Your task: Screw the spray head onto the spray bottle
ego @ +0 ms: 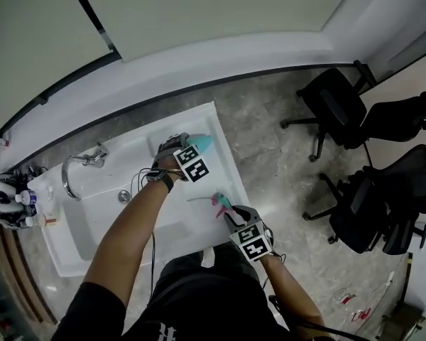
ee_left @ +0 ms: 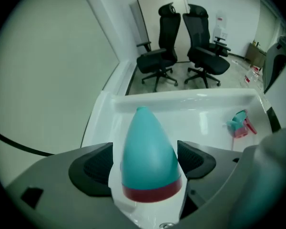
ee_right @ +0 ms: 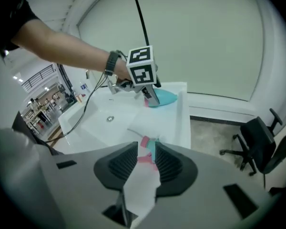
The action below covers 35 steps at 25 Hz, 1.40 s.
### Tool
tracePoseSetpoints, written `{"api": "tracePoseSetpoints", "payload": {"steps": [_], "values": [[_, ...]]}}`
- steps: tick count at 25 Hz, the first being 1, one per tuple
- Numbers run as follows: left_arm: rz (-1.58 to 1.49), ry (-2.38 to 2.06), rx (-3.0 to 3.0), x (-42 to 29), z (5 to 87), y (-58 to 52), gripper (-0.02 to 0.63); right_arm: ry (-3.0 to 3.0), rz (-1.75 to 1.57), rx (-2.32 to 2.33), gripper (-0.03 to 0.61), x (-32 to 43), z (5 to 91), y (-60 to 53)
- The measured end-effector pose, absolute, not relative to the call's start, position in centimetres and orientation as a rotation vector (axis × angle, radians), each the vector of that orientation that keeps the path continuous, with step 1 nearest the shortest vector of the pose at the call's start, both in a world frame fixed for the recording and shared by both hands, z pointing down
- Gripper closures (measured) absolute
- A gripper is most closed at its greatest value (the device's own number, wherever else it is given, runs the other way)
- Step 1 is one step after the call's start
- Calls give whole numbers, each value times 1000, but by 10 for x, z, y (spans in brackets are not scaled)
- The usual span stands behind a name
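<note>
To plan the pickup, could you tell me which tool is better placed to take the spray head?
Right: the right tool has the spray head between its open jaws; the left tool straddles the teal bottle.

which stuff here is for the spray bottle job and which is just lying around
Job: teal cone-shaped plastic spray bottle; teal and pink plastic spray head.
Lying about: chrome tap; black office chairs; small white bottles.
</note>
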<state>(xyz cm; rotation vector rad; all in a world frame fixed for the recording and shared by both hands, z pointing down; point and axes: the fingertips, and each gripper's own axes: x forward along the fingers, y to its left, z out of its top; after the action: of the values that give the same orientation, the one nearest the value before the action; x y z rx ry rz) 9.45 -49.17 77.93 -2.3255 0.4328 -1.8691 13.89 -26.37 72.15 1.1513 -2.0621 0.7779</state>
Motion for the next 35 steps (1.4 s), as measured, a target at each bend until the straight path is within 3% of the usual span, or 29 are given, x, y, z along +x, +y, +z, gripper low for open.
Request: {"api": "tracePoseSetpoints", "payload": {"steps": [10, 16, 19, 25, 29, 35], "values": [[-2015, 280, -2173, 91, 820, -497, 204, -1838, 706, 946, 453, 138, 803, -295], [-1909, 290, -2253, 88, 815, -494, 213, -1787, 823, 933, 448, 131, 803, -301], [-1861, 349, -2319, 80, 810, -494, 213, -1748, 900, 919, 386, 131, 808, -301], [-1610, 479, -2510, 73, 751, -480, 213, -1736, 906, 915, 405, 137, 809, -301], [-1352, 537, -2683, 54, 692, -440, 213, -1837, 767, 1050, 408, 177, 726, -310], [-1221, 667, -2749, 16, 637, -389, 213, -1809, 54, 1282, 408, 239, 504, -364]]}}
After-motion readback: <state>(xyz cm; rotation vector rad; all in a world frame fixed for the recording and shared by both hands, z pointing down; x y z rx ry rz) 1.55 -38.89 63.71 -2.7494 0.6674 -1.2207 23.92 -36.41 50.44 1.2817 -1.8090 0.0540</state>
